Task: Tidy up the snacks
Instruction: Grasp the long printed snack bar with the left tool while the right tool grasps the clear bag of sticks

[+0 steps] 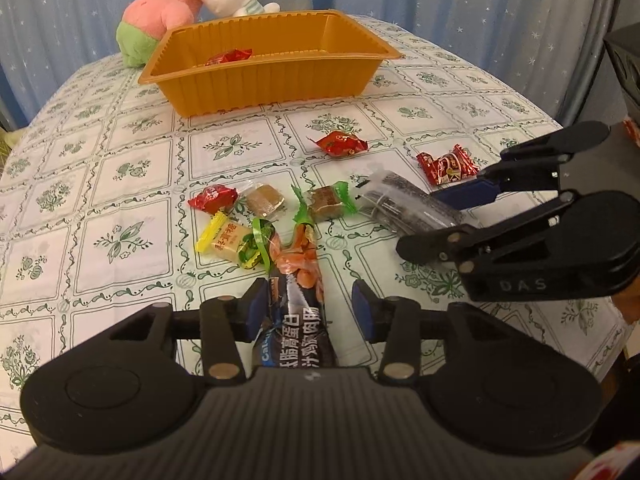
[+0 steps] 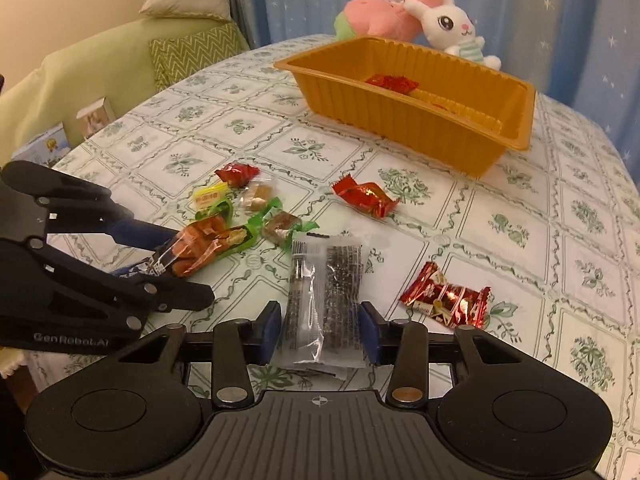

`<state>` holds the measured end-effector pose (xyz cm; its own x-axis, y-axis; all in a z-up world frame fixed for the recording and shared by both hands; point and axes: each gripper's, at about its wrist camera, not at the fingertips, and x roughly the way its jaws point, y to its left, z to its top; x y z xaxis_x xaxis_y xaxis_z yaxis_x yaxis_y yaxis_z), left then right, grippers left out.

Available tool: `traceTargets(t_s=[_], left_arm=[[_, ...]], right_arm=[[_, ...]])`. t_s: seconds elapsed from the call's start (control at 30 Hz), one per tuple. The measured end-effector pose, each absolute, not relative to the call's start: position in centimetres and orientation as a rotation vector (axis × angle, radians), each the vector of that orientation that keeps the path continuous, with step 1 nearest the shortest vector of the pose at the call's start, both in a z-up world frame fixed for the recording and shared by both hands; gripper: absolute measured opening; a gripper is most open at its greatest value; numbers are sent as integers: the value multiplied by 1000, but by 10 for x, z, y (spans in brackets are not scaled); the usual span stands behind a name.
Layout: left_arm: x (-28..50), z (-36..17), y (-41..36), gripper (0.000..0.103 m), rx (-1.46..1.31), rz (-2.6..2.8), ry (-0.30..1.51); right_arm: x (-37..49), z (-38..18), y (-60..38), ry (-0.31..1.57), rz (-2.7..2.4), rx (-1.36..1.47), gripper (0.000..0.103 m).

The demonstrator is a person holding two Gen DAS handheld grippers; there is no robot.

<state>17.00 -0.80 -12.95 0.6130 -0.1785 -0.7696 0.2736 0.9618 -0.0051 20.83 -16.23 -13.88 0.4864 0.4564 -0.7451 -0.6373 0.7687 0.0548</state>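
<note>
An orange tray point(image 1: 276, 80) point(image 2: 440, 136) stands at the back of the table with a red candy point(image 1: 229, 57) point(image 2: 392, 82) inside. My left gripper point(image 1: 310, 308) is open around a long dark sausage pack point(image 1: 298, 300) point(image 2: 200, 246) lying on the cloth; only the left pad touches it. My right gripper point(image 2: 322, 326) is open around a clear pack of dark seaweed-like snack point(image 2: 326, 300) point(image 1: 408, 204); the pads sit at its sides. Loose candies lie between: red ones point(image 1: 340, 144) point(image 2: 446, 300), brown ones point(image 1: 326, 200), a yellow one point(image 1: 228, 238).
Two plush toys, a pink one point(image 1: 160, 16) and a white rabbit point(image 2: 456, 28), sit behind the tray. A green sofa with cushions point(image 2: 192, 52) is off the table's left. The table has a floral cloth point(image 2: 560, 240) and rounded edges.
</note>
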Motion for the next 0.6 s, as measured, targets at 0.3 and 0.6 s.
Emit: traceTargets(t_s=[0.3,0.6], left_arm=[[170,-130,-7,27,120,-226,845],[166,-129,-10,26,142,-229,840]], right_arm=[[212,-142,-158,787,633,-222,43],[214,-139,-160,815,587,-165,38]])
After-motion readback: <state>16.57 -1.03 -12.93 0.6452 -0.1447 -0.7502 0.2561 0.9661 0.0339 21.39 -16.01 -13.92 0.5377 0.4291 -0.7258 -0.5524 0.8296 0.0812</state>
